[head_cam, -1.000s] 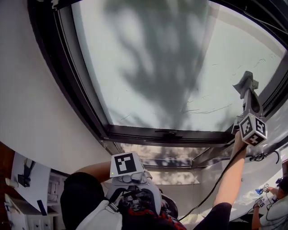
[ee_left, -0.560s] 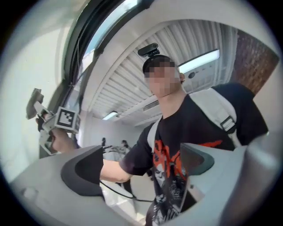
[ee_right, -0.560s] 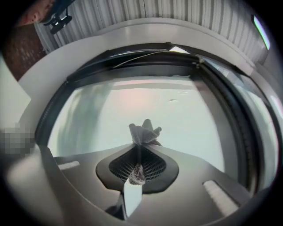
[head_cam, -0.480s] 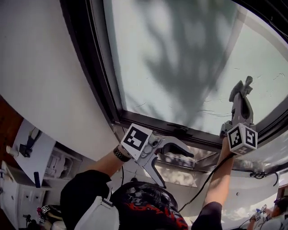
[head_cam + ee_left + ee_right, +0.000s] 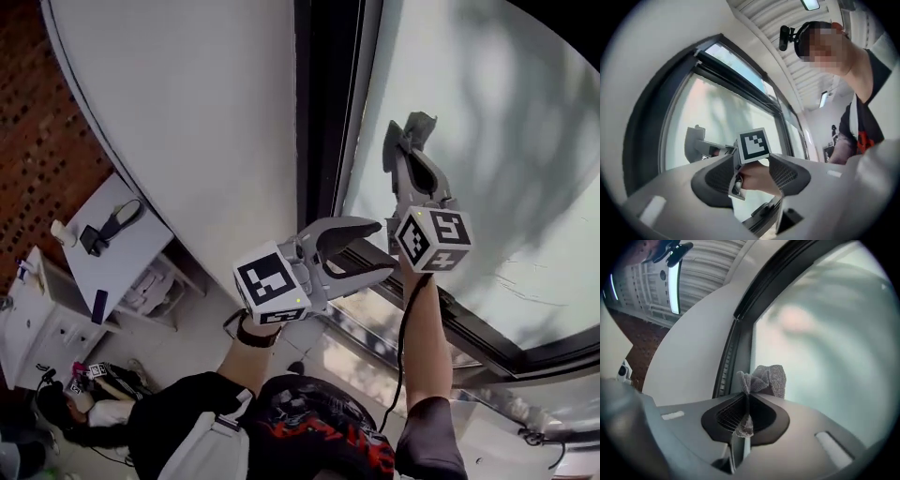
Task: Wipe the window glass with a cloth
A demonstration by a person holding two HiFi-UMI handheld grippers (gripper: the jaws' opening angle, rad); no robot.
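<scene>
The right gripper (image 5: 406,150) had its jaws pressed together on a grey cloth (image 5: 765,378). A bunched tuft poked past the tips, so fabric rather than plastic would meet the window glass (image 5: 497,159). The cloth sat at the pane's edge beside the dark window frame (image 5: 319,112); contact with the glass was unclear. The left gripper (image 5: 377,249) hung lower near the frame. Its jaws were partly spread with nothing between them and had just been closing. It was probably parked clear of the wipe path.

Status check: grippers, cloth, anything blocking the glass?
Right gripper shut on cloth, up at the window glass near its frame. Left gripper empty, jaws apart, just been closing. Nothing in the way.
</scene>
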